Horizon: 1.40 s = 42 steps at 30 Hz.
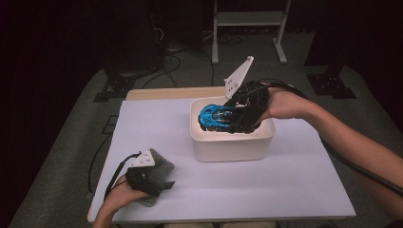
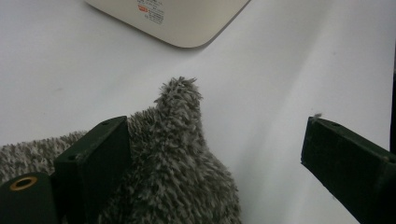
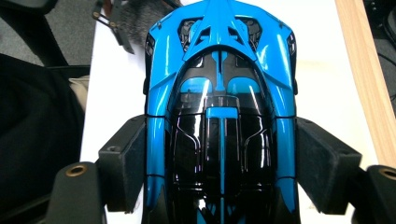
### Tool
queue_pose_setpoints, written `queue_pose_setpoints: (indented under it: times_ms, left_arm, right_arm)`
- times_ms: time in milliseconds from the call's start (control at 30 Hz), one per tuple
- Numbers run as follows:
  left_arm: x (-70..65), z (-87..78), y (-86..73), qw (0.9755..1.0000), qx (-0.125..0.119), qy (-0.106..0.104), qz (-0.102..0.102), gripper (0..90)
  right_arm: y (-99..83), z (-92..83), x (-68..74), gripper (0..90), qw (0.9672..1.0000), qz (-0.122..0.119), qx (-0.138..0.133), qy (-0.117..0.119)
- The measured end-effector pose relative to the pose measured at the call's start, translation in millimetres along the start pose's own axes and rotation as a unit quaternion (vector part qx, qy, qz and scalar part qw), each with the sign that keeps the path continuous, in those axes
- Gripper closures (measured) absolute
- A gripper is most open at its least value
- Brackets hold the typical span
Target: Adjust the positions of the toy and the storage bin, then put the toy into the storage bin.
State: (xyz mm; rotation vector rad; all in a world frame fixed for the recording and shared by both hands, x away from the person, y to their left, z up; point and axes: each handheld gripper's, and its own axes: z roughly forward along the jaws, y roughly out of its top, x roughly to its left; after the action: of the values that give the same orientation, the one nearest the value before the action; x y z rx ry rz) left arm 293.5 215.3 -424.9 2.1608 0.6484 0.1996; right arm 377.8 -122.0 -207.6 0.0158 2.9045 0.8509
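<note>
A blue and black toy car (image 1: 216,116) hangs over the white tub (image 1: 233,145), with my right gripper (image 1: 237,114) shut on it. In the right gripper view the car (image 3: 219,93) fills the space between the two black pads (image 3: 123,168), which press on its sides. My left gripper (image 1: 157,183) rests low at the table's front left beside a grey fluffy cloth (image 1: 161,164). In the left gripper view its jaws stand wide apart; the cloth (image 2: 173,163) lies against the left pad (image 2: 93,163), and the right pad (image 2: 348,161) touches nothing.
The white table top (image 1: 285,180) has a wooden strip along its far edge (image 1: 171,92). A metal stand (image 1: 249,28) and cables sit on the floor behind. The tub's corner (image 2: 177,23) shows at the top of the left gripper view.
</note>
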Motion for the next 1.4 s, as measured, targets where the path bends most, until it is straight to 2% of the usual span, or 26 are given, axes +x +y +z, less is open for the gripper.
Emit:
queue_pose_setpoints:
  times_ms: [300,367,700,1400]
  left_arm:
    - [1.3,1.6,-0.3,1.0000,0.003,-0.003,0.003,7.6]
    - [1.9,1.6,-0.9,1.0000,0.004,-0.003,0.003,7.6]
    - [2.8,1.0,-2.2,1.0000,0.006,0.000,0.001,7.6]
    - [1.3,-0.1,-1.6,1.0000,0.005,0.007,0.003,7.6]
  right_arm:
    - [-7.2,4.8,-15.5,25.3,0.9999,0.015,0.002,-0.005]
    - [-8.6,6.6,-19.0,25.3,0.9999,0.017,0.002,0.003]
    - [-17.4,24.7,-35.4,25.3,0.9995,0.029,0.010,0.013]
    - [-46.2,62.8,-54.2,25.3,0.9976,0.048,0.044,0.023]
